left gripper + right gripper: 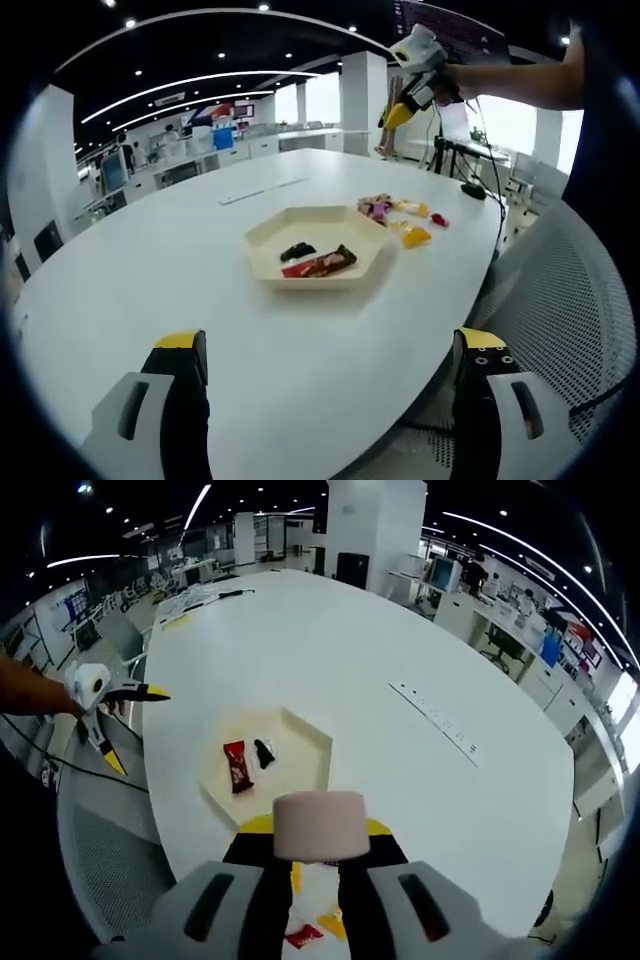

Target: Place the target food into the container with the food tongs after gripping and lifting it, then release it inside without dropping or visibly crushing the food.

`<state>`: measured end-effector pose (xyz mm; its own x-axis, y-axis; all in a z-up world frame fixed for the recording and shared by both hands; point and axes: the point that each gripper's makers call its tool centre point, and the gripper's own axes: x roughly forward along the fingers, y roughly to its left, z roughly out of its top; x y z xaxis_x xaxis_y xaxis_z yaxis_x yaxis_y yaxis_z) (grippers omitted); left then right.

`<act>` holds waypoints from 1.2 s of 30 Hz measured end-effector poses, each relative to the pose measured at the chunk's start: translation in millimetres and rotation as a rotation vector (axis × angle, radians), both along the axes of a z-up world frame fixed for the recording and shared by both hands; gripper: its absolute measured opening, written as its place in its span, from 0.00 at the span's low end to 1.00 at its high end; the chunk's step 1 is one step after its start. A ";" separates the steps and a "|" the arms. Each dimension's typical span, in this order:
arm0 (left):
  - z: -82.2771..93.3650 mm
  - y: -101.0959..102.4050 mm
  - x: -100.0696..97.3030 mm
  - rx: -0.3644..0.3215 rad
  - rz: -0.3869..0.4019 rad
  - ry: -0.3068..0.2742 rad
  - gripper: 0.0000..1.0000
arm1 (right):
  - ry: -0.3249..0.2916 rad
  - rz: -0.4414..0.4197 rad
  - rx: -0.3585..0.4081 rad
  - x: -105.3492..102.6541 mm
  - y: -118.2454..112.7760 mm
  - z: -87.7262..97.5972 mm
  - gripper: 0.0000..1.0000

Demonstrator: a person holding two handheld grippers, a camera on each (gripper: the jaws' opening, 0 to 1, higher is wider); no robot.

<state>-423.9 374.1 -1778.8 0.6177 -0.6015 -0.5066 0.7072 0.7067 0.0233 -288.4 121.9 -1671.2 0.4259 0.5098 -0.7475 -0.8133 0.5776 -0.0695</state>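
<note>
A pale pink marshmallow-like cylinder [320, 823] is held in my right gripper [320, 852], which is shut on it high above the table. Below it lies a cream hexagonal tray [305, 742] holding a red-wrapped bar [237, 765] and a small black piece [264, 752]. In the left gripper view the same tray [300, 226] sits mid-table, and the right gripper [398, 113] hangs high beyond it in a person's hand. My left gripper [330, 365] stands wide open and holds nothing, low near the table's near edge. From the right gripper view, the left gripper [135, 728] is off the table's left side.
Several loose wrapped snacks [400, 210] lie just beyond the tray, near the table's edge [305, 935]. A long power strip [440, 722] is set into the white oval table [150, 260]. A grey mesh chair [560, 300] stands at the table's right side.
</note>
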 end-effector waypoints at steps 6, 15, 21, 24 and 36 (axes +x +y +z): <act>-1.6 -0.3 -0.5 0.005 -0.004 0.004 0.99 | -0.001 0.016 0.009 5.1 17.2 2.1 0.16; -0.1 0.4 0.7 0.001 0.002 -0.002 0.99 | -0.007 0.051 0.016 14.2 45.3 7.3 0.16; -0.5 0.6 0.7 0.000 0.003 -0.002 0.99 | -0.008 0.069 0.022 17.5 62.6 11.3 0.16; 0.2 0.4 0.8 -0.001 0.005 -0.004 0.99 | -0.011 0.077 0.023 18.7 71.3 10.8 0.16; 2.1 -0.1 0.3 -0.004 0.005 -0.007 0.99 | -0.005 0.105 0.037 20.5 99.7 8.4 0.16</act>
